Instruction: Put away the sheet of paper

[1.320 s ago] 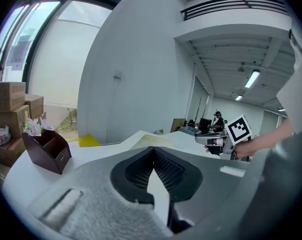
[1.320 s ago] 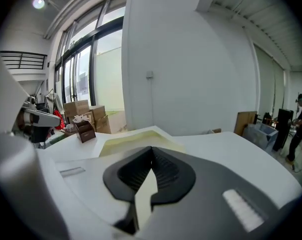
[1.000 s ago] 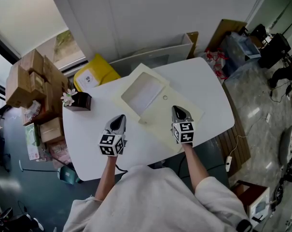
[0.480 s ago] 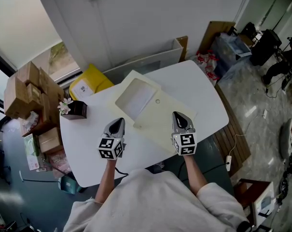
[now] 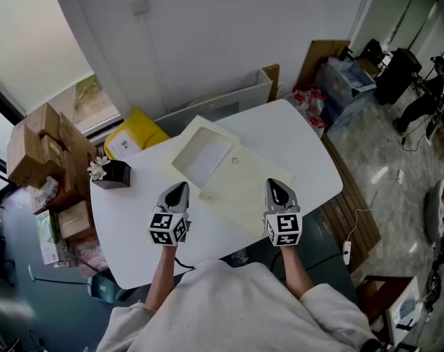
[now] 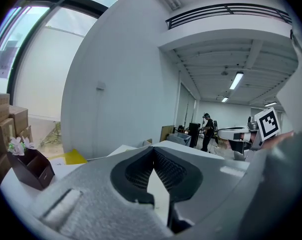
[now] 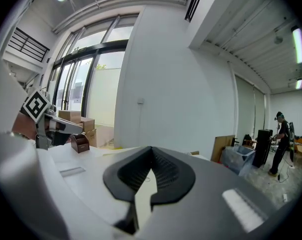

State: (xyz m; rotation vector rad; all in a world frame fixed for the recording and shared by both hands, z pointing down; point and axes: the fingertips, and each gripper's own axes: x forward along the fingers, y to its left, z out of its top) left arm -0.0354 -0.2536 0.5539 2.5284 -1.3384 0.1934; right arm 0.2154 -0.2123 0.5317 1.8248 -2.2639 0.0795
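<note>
- Head view: the sheet of paper (image 5: 205, 155) lies on a cream folder (image 5: 245, 191) on the white tabletop (image 5: 302, 144), just ahead of the left hand-held gripper (image 5: 178, 188) and the right hand-held gripper (image 5: 277, 186).
- Left gripper view: the left hand-held gripper's jaws are closed, holding nothing.
- Right gripper view: the right hand-held gripper's jaws are closed and empty.

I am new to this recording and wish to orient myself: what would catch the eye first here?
A large cream folder lies across the white table, a white sheet of paper on its far left part. Nearer the person, the left gripper and right gripper point toward it, jaws shut and empty.
</note>
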